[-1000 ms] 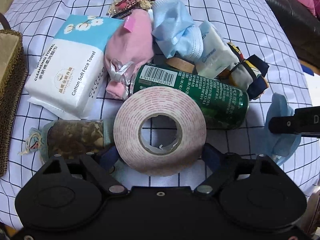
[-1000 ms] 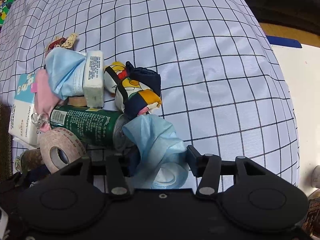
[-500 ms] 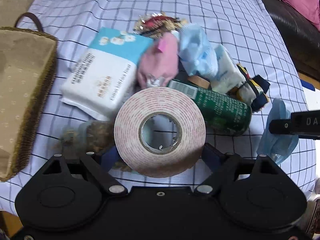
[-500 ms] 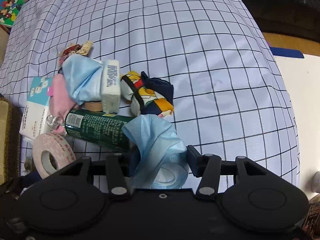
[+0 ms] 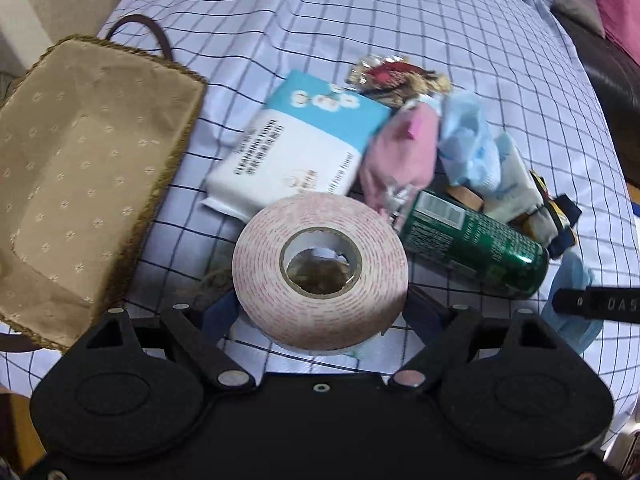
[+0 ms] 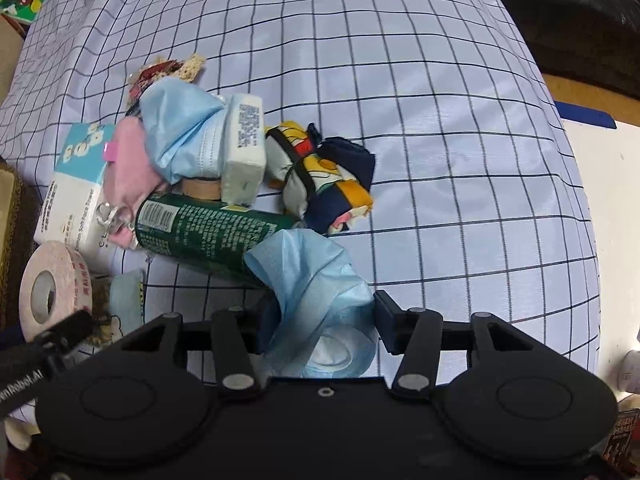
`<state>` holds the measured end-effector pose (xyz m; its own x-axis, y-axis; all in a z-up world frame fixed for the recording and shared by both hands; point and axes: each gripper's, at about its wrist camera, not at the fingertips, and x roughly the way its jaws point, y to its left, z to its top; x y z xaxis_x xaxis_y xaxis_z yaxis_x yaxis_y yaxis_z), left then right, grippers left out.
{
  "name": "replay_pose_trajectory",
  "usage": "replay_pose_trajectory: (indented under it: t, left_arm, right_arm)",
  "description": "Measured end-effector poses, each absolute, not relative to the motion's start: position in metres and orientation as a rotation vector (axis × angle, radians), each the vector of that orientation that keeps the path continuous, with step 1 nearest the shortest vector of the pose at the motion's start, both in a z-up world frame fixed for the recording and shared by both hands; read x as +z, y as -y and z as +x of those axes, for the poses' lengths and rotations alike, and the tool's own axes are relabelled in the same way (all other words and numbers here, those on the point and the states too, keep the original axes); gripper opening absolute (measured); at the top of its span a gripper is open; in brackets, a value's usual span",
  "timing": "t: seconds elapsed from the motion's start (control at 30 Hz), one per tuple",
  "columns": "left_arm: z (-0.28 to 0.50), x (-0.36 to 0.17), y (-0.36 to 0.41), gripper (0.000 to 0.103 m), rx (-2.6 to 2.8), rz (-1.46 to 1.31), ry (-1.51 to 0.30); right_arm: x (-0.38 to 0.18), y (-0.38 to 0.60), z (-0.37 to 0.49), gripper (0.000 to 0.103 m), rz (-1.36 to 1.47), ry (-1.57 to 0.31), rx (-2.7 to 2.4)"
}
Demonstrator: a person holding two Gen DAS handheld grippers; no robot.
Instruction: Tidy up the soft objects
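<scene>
**Tape roll and face mask held above a cluttered checked cloth**

Clutter lies in one heap ahead of both pairs of fingers, on a worktop covered by a checked cloth (image 6: 400, 80). The left gripper (image 5: 320, 304) has its fingers clamped on a roll of tape (image 5: 320, 272), held clear of the cloth with its hole facing the camera. Just beyond the roll lies a green can (image 5: 472, 244) on its side, and past that a white and blue pack of face towels (image 5: 292, 152), a pink cloth (image 5: 400, 156), a crumpled blue mask (image 5: 468, 140) and a small white packet (image 6: 244, 148). A folded patterned cloth (image 6: 324, 176) sits beside the can's far end, touching the packet. A small bundle with lace trim (image 6: 168, 72) lies at the far edge of the heap.

The right gripper (image 6: 320, 320) has its fingers pressed on a second blue face mask (image 6: 316, 304), bunched between them; its upper fold touches or overlaps the can's end.

To the left of the left fingers stands a fabric-lined basket (image 5: 180, 136) with a dark handle; nothing shows inside it.
</scene>
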<state>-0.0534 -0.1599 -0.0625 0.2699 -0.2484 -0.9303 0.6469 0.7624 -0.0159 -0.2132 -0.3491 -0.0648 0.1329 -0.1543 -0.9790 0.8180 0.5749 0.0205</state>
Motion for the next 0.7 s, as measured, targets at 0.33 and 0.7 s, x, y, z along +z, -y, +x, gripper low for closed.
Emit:
replay_pose_trajectory:
  t: [0.33,0.7]
  left_arm:
    - [-0.019,-0.028,0.126,0.083,-0.501,0.296,-1.034]
    - [0.016,-0.008,0.085,0.071,-0.493,0.112,-1.040]
  right_arm:
    - [-0.057,0.321,-0.191,0.050,0.584,-1.260,-0.732]
    - [-0.028,0.274,-0.159,0.050,0.542,-1.218,-0.634]
